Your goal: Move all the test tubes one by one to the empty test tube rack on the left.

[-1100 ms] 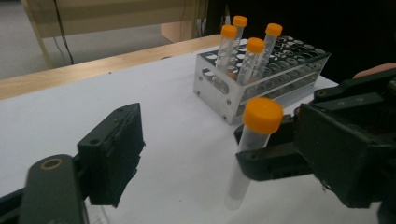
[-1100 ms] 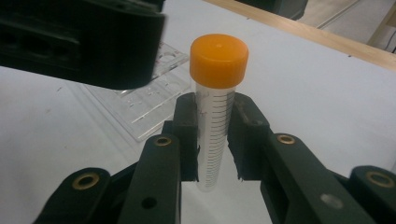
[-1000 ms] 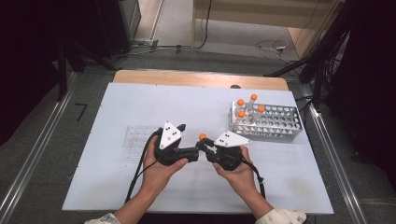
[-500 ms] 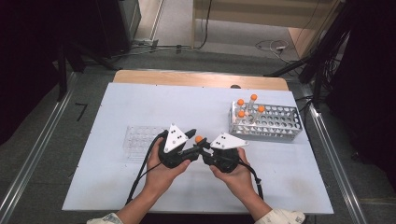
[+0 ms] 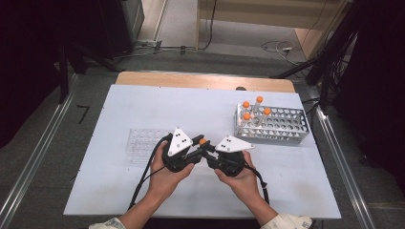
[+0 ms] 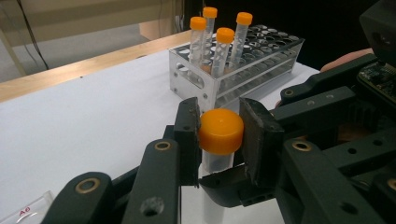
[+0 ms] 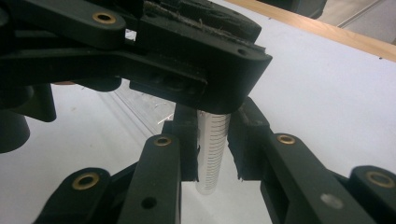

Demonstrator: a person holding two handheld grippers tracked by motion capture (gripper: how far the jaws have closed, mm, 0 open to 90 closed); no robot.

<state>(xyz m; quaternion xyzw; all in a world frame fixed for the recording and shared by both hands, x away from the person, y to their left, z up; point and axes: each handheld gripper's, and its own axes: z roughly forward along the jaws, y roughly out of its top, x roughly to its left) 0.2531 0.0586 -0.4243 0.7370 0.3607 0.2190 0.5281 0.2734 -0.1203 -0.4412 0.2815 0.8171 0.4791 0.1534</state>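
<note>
A clear graduated tube (image 7: pixel 212 156) with an orange cap (image 6: pixel 221 131) stands upright between both grippers over the middle of the white table (image 5: pixel 143 102). My left gripper (image 6: pixel 218 140) has just been closing and its pads now press on the cap from both sides. Lower down, my right gripper (image 7: pixel 212 151) is shut on the tube's body. In the high view the two grippers meet nose to nose, left gripper (image 5: pixel 197 144) and right gripper (image 5: pixel 208 151), with the cap (image 5: pixel 203 141) between them.
A metal tube rack (image 5: pixel 277 126) at the right holds several orange-capped tubes (image 6: pixel 224 44). A clear plastic well tray (image 5: pixel 141 142) lies just left of my left hand. A wooden strip (image 5: pixel 200 80) runs along the far table edge.
The left gripper swung in toward the right one and its jaws closed onto the orange cap. The right gripper kept still with the tube.
</note>
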